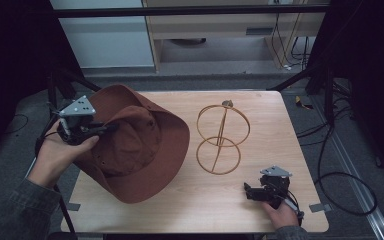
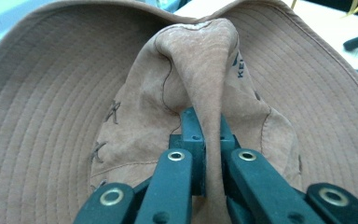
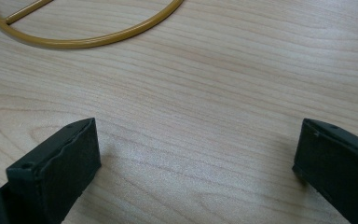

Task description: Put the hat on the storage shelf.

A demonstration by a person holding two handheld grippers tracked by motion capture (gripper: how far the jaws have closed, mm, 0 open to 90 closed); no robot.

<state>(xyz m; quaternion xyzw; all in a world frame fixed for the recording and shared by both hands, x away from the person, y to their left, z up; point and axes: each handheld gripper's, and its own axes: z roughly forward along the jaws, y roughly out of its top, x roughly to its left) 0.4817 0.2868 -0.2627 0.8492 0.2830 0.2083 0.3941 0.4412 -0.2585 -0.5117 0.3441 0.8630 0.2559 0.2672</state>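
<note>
Pinching a fold of the crown, your left gripper (image 1: 111, 128) carries the brown hat (image 1: 145, 150) at the table's (image 1: 190, 210) left side, its brim partly off the wood; that grip likely lets you swing it toward the gold wire stand (image 1: 222, 137) at centre right. Jaws there are clamped tight on the fabric. Your right gripper (image 1: 248, 191) rests near right, jaws spread wide, holding nothing, just above the bare wood.

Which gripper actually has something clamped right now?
The left gripper: its jaws pinch a fold of the brown hat crown. The right gripper rests open on the table, jaws wide apart with bare wood between.
</note>
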